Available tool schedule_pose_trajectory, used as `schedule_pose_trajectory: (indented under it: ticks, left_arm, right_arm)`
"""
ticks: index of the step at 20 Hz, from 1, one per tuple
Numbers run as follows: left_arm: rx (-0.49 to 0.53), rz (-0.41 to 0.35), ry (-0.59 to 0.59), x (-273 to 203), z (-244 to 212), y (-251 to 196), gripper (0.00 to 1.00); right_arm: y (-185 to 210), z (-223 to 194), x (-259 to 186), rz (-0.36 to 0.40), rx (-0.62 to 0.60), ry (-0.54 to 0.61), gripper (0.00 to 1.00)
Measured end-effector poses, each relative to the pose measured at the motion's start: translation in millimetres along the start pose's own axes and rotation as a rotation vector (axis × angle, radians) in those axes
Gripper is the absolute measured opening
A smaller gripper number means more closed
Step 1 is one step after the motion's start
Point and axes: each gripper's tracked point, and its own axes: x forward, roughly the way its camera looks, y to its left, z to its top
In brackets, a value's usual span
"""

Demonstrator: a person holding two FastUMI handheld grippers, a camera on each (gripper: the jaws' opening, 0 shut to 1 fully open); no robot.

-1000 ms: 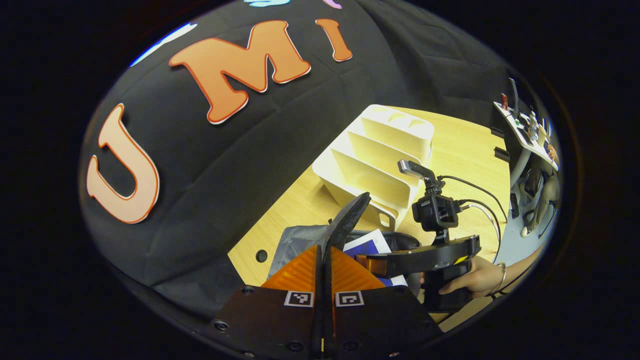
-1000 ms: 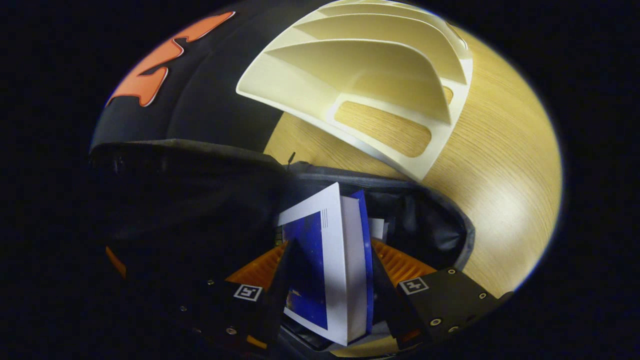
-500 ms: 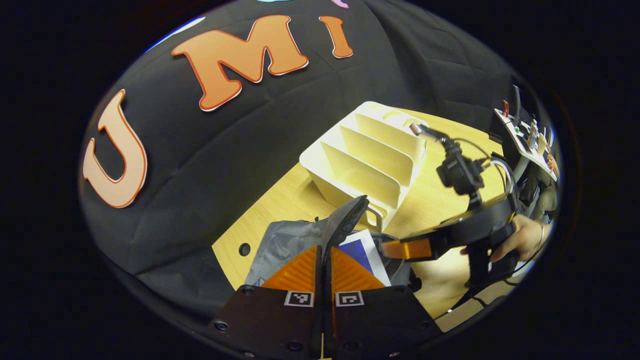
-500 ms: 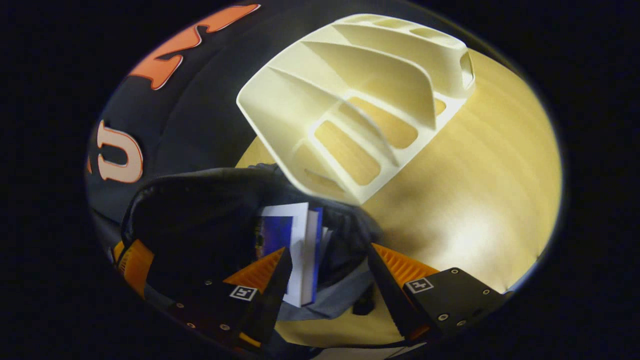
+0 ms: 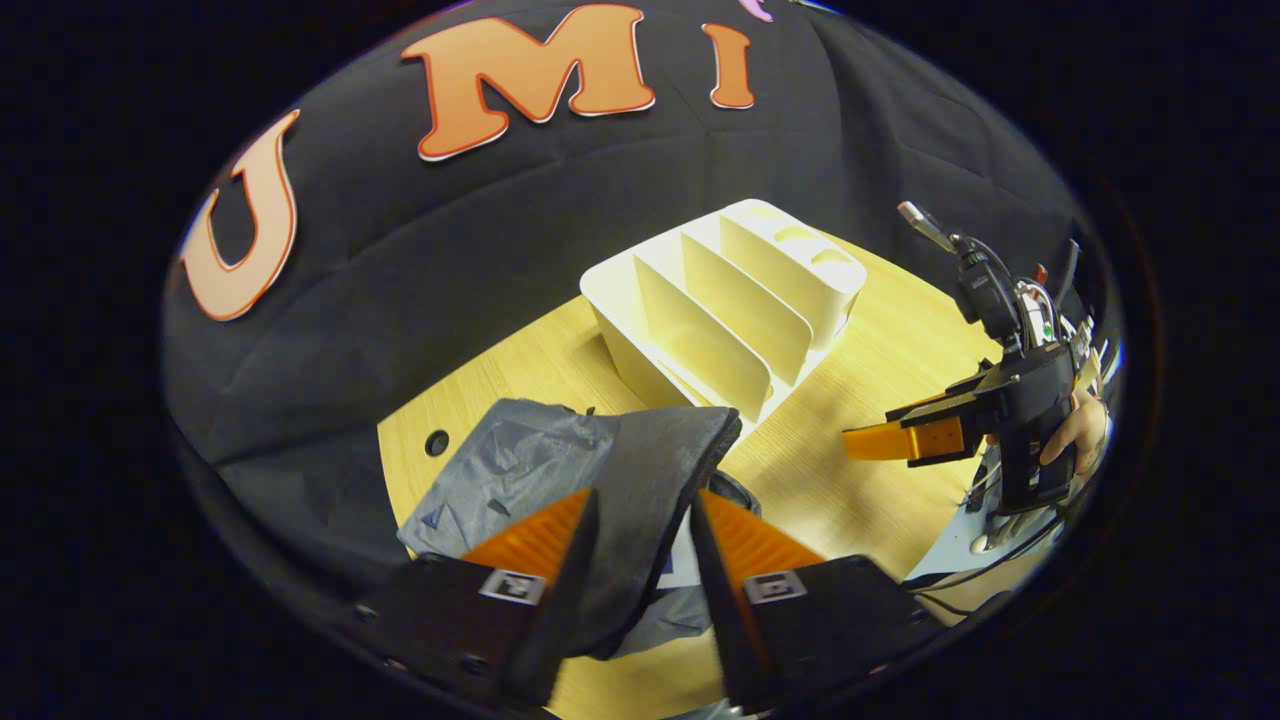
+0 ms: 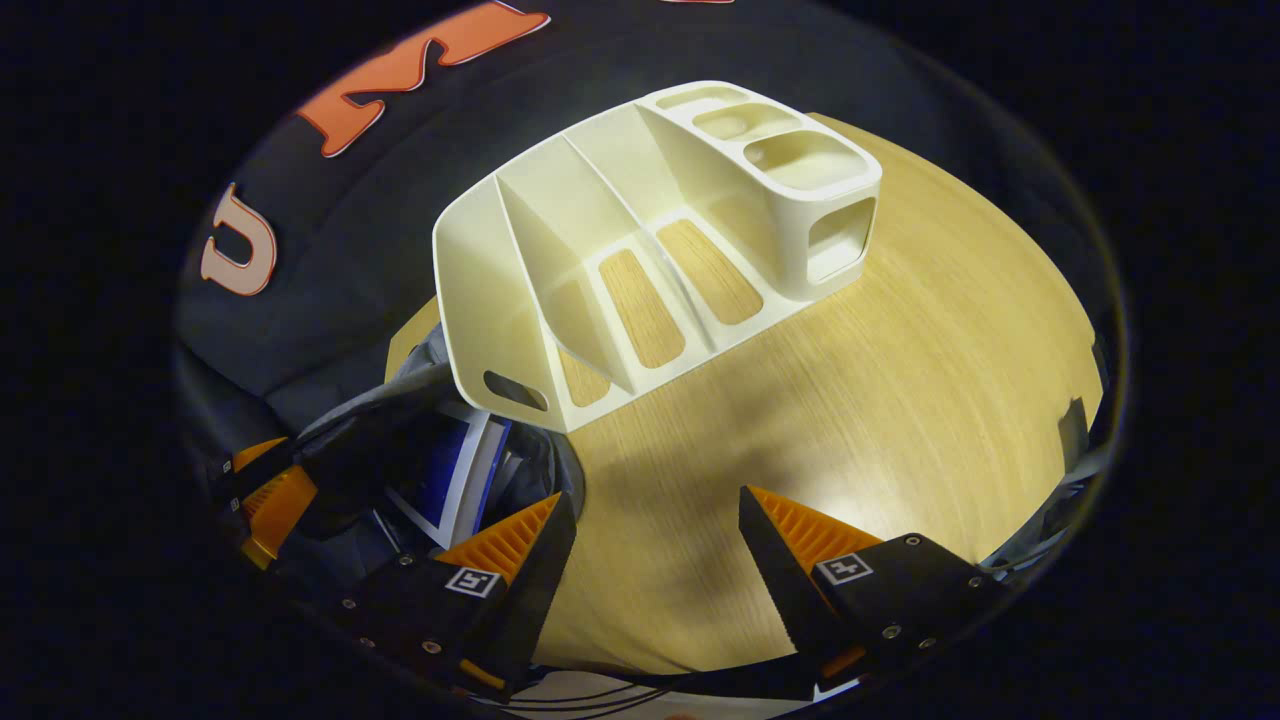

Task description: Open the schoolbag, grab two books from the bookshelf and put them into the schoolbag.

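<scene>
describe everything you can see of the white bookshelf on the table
The bookshelf is a cream, plastic-looking desktop rack standing upright on the wooden table, its back by the booth's black cloth. Slanted dividers form slots, all without books, with oblong openings in the base. One end has small cup-like compartments. The schoolbag lies beside its other end.

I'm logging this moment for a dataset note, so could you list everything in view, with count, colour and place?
Table: one, light wood, under everything.
Bookshelf: one, cream, slots empty, mid-table by the cloth wall.
Schoolbag: one, grey with a black flap, on the table near the bookshelf.
Book: one seen, blue and white, inside the schoolbag.
Left gripper: one, open, the bag's flap between its fingers.
Right gripper: one, open, empty, over bare table.
Hand: one, holding the right gripper.
</scene>
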Motion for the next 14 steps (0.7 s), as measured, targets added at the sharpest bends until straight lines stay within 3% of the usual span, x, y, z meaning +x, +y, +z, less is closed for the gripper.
schedule_pose_trajectory:
  ticks: [2,5,8,11,14]
  left_arm:
    - [-0.045,0.044,-0.039,-4,8,-9,1.00]
    - [-0.112,0.138,-0.149,-21,41,-20,0.99]
    - [-0.196,0.207,-0.282,-42,78,-31,0.99]
    - [-0.259,0.251,-0.435,-74,113,-34,0.99]
    - [-0.308,0.365,-0.574,-120,139,-24,1.00]
  right_arm:
    - [-14,9,-9,0.002,-0.057,-0.001,0.99]
    - [-24,40,-34,0.028,-0.150,-0.067,0.98]
    - [-28,85,-72,0.029,-0.279,-0.203,0.99]
    - [-18,130,-122,0.055,-0.378,-0.390,0.99]
    - [-3,166,-183,0.082,-0.435,-0.608,0.98]
